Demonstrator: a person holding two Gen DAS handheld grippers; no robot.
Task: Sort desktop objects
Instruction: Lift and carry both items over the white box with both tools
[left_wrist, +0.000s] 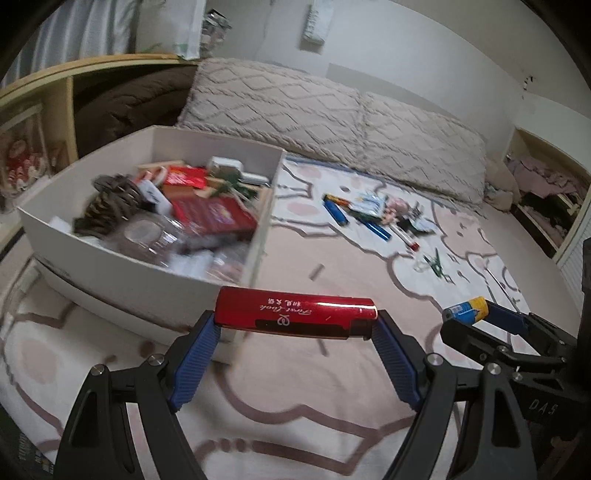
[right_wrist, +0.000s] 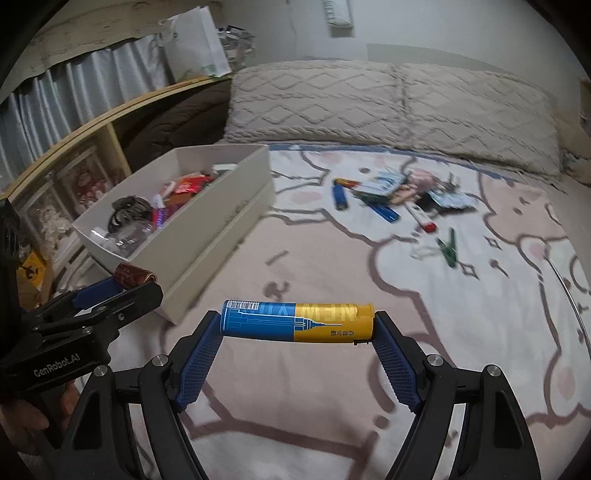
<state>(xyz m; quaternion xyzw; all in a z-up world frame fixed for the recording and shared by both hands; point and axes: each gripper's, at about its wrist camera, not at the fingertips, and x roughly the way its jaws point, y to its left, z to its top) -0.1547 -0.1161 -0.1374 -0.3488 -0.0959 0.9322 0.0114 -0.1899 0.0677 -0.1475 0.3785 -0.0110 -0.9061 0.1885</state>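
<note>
Left wrist: left gripper (left_wrist: 295, 323) clamps red lighter (left_wrist: 295, 314) endwise; right gripper (right_wrist: 298, 325) clamps blue-yellow lighter (right_wrist: 297, 322); step: carry; next: release over white box (left_wrist: 122, 269)

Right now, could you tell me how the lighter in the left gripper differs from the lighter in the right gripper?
The red lighter in the left gripper is one glossy colour with pale script; the blue-and-yellow lighter in the right gripper is half blue, half yellow, with a barcode and a skyline print. Seen from its own camera, each has its cap end to the right. Both are clamped lengthwise, end to end, between blue pads, above the patterned blanket near the white box.
</note>
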